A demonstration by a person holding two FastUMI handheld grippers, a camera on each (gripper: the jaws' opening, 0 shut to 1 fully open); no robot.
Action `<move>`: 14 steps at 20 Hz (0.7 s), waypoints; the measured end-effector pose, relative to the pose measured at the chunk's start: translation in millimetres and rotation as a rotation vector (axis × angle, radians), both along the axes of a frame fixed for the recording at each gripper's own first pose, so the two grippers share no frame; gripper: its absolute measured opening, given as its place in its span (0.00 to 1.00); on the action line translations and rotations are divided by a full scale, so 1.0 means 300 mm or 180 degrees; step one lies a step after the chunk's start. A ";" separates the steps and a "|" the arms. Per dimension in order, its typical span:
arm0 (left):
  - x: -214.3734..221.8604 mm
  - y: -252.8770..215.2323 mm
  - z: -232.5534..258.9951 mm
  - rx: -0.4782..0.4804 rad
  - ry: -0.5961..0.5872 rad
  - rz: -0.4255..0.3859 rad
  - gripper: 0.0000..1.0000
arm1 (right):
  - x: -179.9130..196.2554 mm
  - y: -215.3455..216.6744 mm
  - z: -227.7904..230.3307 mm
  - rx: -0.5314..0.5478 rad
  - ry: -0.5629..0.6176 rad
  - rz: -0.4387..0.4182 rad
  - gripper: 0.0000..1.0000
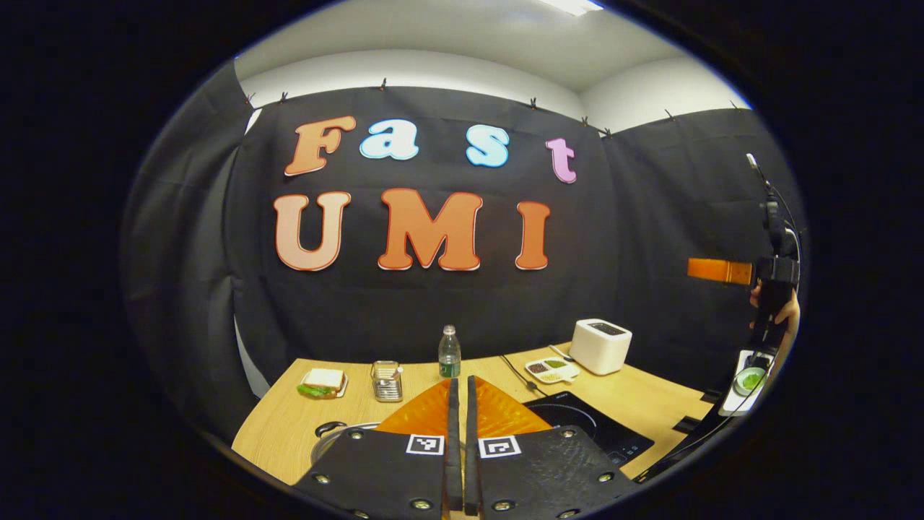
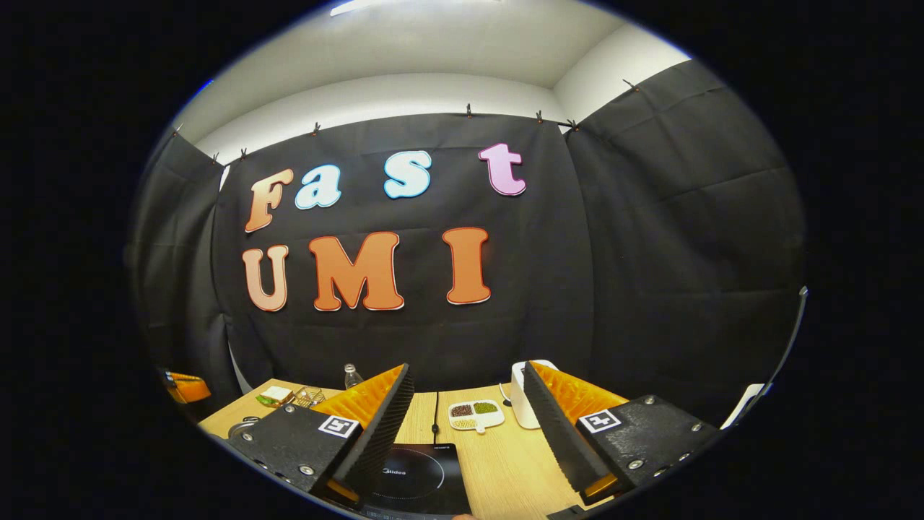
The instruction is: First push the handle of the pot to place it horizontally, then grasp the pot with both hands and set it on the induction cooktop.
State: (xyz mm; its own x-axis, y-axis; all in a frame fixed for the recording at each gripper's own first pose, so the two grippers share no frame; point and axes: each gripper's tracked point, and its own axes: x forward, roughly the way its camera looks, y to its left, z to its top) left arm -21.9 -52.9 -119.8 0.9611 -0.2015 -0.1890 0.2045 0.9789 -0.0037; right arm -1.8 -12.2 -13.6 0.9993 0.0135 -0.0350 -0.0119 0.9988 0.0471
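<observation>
Your left tool (image 1: 462, 404) is squeezed closed, its two fingers side by side with nothing between them. It is held above the near edge of the worktop (image 1: 650, 393). The pot (image 1: 333, 437) sits just below and to the left of that tool, on the near left part of the worktop. You see just its round rim and a dark loop handle peeking out beside the tool. In the right gripper view the pot (image 2: 242, 426) shows as a bit of rim at the far left, mostly hidden behind a finger.

Your right tool (image 2: 465, 419) is wide open, with a big gap between its fingers. Through that gap you see the black induction cooktop (image 2: 419, 477), flat on the worktop (image 2: 505, 462) right under the tool. In the left gripper view the cooktop (image 1: 599, 426) lies to the right of the pot, and the two are apart.

Farther back on the worktop are a sandwich on a plate (image 1: 322, 381), a small wire basket (image 1: 387, 380), a water bottle (image 1: 449, 352), a little tray with seeds or beans (image 1: 551, 370) and a white toaster (image 1: 600, 346). At the far right of the left gripper view, your other tool (image 1: 722, 271) is held up high in a hand (image 1: 783, 310).
</observation>
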 end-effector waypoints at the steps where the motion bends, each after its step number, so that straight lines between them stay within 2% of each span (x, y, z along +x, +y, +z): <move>1: -0.019 0.007 -0.028 0.0019 0.0041 0.0016 0.03 | 0.001 -0.001 -0.003 0.0003 0.0004 -0.0003 1.00; 3: -0.050 0.017 -0.072 0.0028 0.0120 0.0020 0.03 | 0.004 -0.002 -0.004 0.0009 0.0012 -0.0009 1.00; 4: -0.068 0.022 -0.091 0.0035 0.0155 0.0024 0.03 | 0.005 -0.001 -0.006 0.0015 0.0016 -0.0008 0.95; 14: -0.224 0.054 -0.353 0.0076 0.0697 0.0068 0.03 | -0.009 0.002 -0.013 0.0010 0.0031 0.0017 0.95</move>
